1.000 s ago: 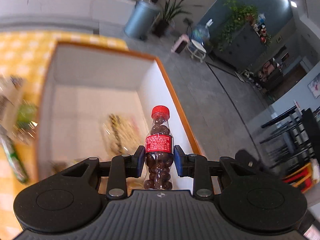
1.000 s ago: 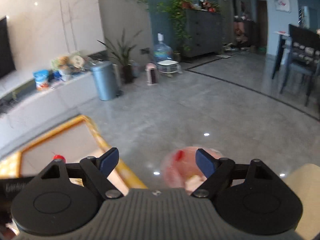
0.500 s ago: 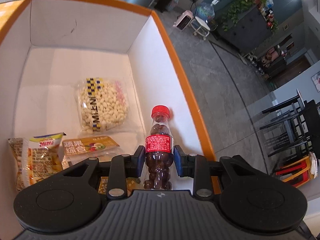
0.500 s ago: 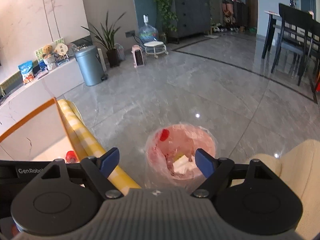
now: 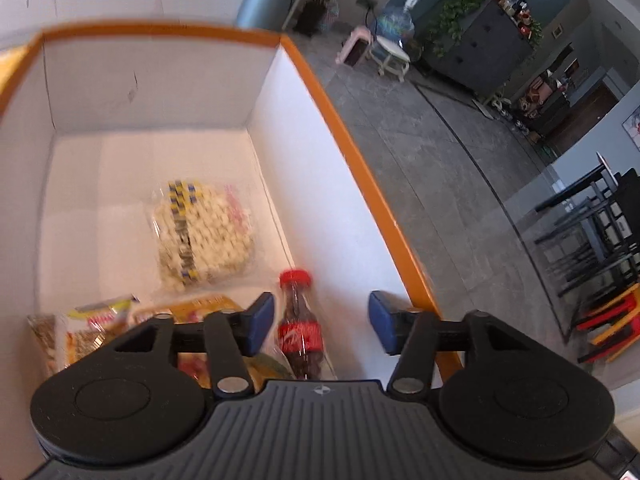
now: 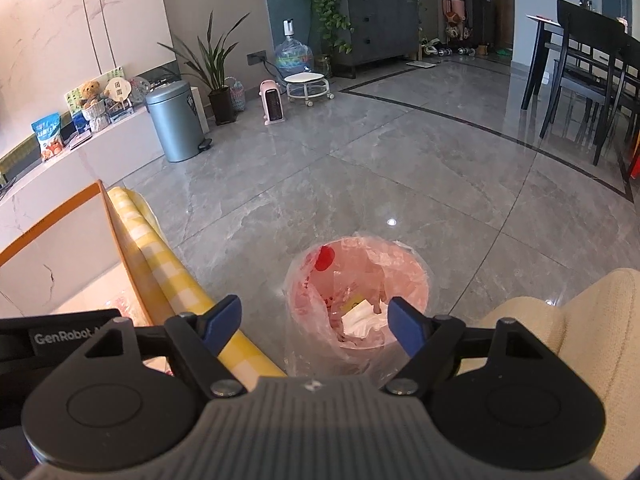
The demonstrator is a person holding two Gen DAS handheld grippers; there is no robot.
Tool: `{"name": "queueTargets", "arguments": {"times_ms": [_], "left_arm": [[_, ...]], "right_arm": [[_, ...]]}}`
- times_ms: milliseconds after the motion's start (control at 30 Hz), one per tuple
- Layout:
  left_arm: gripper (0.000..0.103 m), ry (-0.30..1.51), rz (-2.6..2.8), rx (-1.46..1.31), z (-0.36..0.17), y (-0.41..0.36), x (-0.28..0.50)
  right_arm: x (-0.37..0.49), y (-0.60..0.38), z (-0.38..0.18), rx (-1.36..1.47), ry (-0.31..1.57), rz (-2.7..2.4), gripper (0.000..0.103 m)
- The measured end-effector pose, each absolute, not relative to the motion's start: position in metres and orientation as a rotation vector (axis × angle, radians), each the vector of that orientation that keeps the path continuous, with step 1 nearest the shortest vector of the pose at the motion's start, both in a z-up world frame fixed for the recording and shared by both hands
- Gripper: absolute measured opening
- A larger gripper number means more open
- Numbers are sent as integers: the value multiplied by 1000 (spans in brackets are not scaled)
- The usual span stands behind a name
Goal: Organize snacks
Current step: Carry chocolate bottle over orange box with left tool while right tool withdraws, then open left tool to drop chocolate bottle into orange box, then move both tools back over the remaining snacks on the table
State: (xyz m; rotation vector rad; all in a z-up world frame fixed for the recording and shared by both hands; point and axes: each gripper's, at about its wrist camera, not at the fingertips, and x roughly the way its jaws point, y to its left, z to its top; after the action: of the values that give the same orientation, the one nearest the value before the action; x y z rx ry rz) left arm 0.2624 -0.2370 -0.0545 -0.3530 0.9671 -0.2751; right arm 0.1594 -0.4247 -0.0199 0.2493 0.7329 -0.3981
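Red cap, red label, clear plastic: the small bottle with dark round candies inside is in the box, at the near right corner, close to the right wall. It is free between the fingers of my left gripper, which are wide apart and do not touch it. I cannot tell if it stands upright or leans on the packets under it.

I think the danger is here: the bottle is narrow, smooth and round, and its base seems to rest on soft packets, so it may fall or roll when I pull the gripper up, mostly if the left finger pad brushes the cap.

Left of the bottle lies a yellow flat packet, and farther left a crinkled bag with glossy film. Toward the far wall lies a transparent bag of pale nuts, bumpy and soft. The box is white cardboard inside, matte, with an orange rim and sharp straight corners.

My right gripper is also open and holds nothing. It hangs beside the table with the yellow checked cloth, above a pink waste bin with a thin wrinkled plastic liner, on the grey polished floor.
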Motion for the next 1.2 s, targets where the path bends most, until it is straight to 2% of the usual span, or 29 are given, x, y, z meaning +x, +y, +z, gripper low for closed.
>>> {"name": "queueTargets", "arguments": {"times_ms": [33, 100, 167, 667, 1000, 1067, 1200], "left_arm": [[72, 954, -268, -338, -52, -239, 260], [82, 925, -255, -294, -49, -242, 255], [86, 899, -244, -250, -44, -247, 250], [86, 725, -236, -132, 6, -243, 217], [86, 667, -156, -89, 41, -194, 197], [86, 665, -140, -95, 45, -179, 190], [86, 683, -91, -147, 48, -144, 180]], "right_arm": [[159, -425, -20, 251, 733, -404, 78], [159, -427, -21, 256, 739, -418, 78], [159, -427, -21, 254, 742, -434, 78], [144, -414, 4, 272, 635, -356, 84], [133, -375, 38, 221, 535, -222, 90], [130, -367, 45, 223, 516, -191, 97], [128, -348, 56, 223, 493, -123, 100]]}}
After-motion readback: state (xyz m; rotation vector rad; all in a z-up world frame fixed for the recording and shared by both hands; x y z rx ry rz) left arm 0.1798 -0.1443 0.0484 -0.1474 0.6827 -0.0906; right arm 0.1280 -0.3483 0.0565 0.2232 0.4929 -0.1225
